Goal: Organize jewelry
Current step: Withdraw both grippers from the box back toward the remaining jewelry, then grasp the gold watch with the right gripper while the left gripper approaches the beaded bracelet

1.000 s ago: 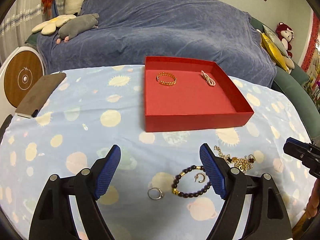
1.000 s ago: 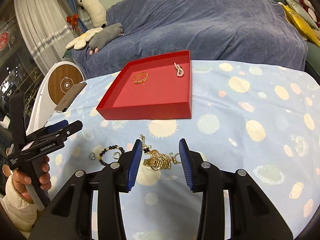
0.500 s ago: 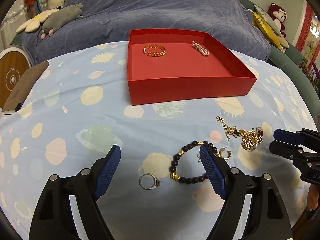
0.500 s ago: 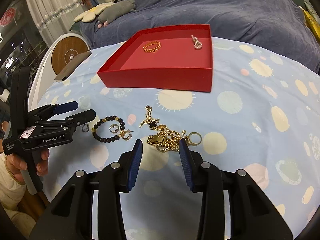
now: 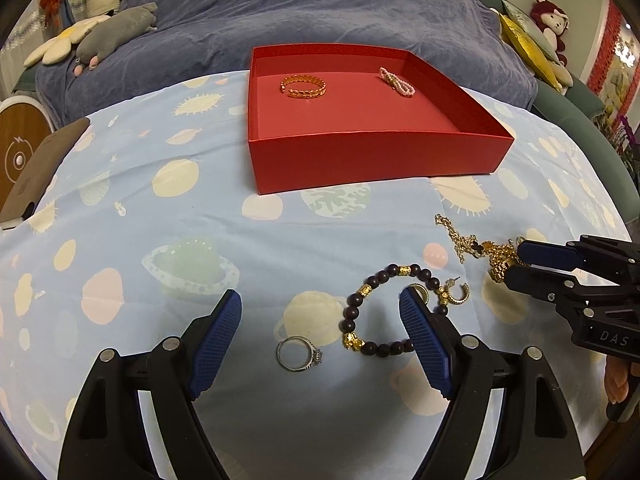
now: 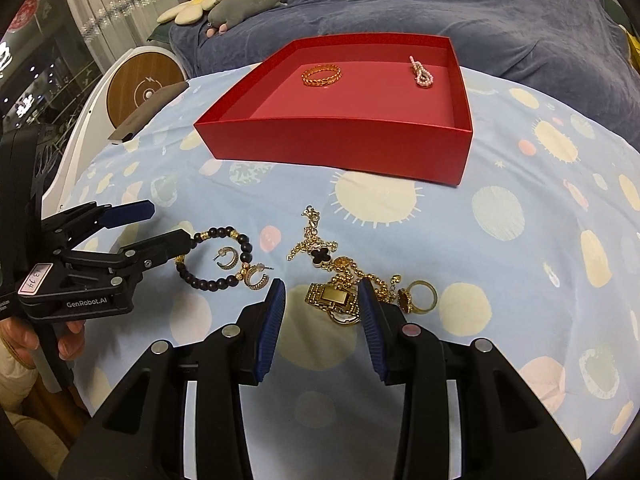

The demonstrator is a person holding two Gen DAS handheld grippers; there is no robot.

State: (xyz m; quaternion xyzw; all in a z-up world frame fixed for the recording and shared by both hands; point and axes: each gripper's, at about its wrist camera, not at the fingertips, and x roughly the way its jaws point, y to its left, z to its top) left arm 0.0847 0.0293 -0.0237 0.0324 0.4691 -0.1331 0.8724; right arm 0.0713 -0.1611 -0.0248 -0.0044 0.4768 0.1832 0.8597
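A red box (image 5: pixel 372 160) stands on the spotted blue cloth, with a gold bracelet (image 5: pixel 303 87) and a pink bead piece (image 5: pixel 397 80) inside. My left gripper (image 5: pixel 320 304) hangs open and wide just above the cloth. A silver ring (image 5: pixel 299 354) lies between its fingers, and a dark bead bracelet (image 5: pixel 384 308) reaches across its right finger. Two hoop earrings (image 6: pixel 228 258) lie inside that bracelet. My right gripper (image 6: pixel 321 292) is open about halfway, its tips on either side of a gold link bracelet (image 6: pixel 334 298) in a tangled pile with a black-clover chain (image 6: pixel 320 254) and a gold ring (image 6: pixel 420 296).
A dark flat slab (image 5: pixel 44 168) lies at the cloth's left edge beside a round wood-faced device (image 5: pixel 18 152). Behind the table a sofa under a blue blanket (image 5: pixel 320 8) holds plush toys (image 5: pixel 116 28). A hand (image 6: pixel 40 340) grips the left tool's handle.
Both grippers have sunk toward the cloth and tipped further down, so the loose jewelry now lies at their fingertips. Neither opening has changed.
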